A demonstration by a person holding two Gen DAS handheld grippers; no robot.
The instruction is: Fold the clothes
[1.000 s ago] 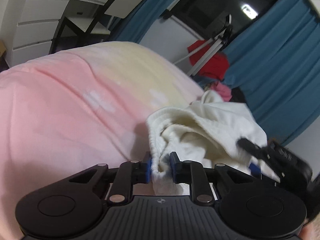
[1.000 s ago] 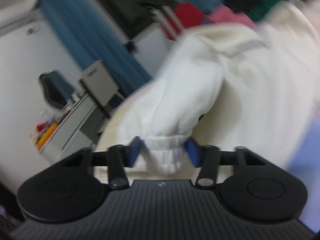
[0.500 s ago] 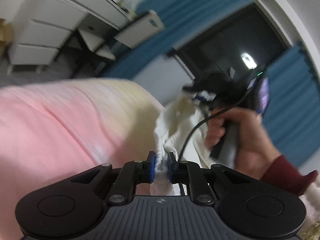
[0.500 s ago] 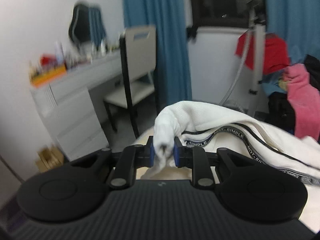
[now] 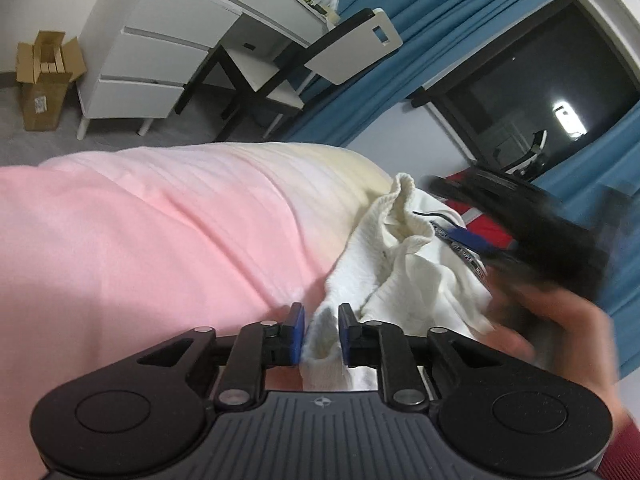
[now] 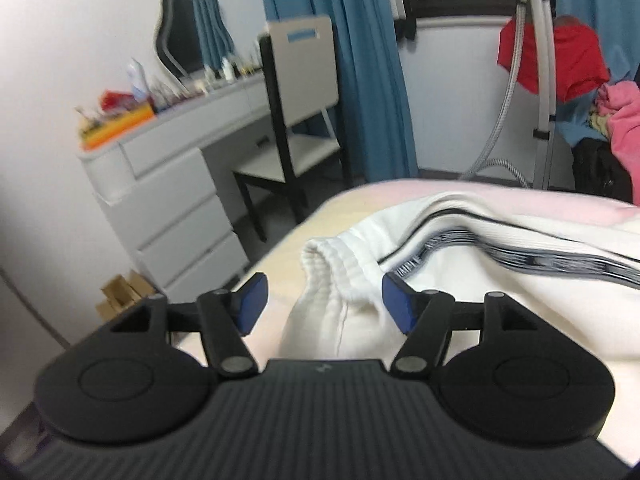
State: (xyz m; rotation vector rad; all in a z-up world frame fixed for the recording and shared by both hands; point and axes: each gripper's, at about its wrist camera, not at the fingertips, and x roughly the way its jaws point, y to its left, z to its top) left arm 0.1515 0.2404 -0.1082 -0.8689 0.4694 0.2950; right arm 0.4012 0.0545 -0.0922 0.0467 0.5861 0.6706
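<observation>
White knit sweatpants point(image 5: 416, 280) with a black lettered side stripe lie bunched on a pink and yellow blanket point(image 5: 140, 240). My left gripper point(image 5: 321, 334) is shut on a ribbed cuff of the pants, low over the blanket. In the right wrist view my right gripper point(image 6: 324, 304) stands open, its blue pads wide apart on either side of a gathered elastic hem of the pants point(image 6: 340, 272), not touching it. The stripe point(image 6: 520, 256) runs off to the right. The right gripper also shows blurred in the left wrist view point(image 5: 540, 240), with a hand point(image 5: 560, 328) holding it.
Beyond the bed's edge stand a white desk with drawers point(image 5: 148, 60), a chair point(image 5: 320, 60) and a cardboard box point(image 5: 44, 80). Blue curtains point(image 6: 360, 80) hang behind. A stand with a red cloth point(image 6: 560, 56) and a clothes pile point(image 6: 624, 120) sit at the far right.
My right gripper has opened and let go of the hem it held; the hem now rests on the bed. Both grippers have come down toward the blanket, the left still clamped on its cuff.
</observation>
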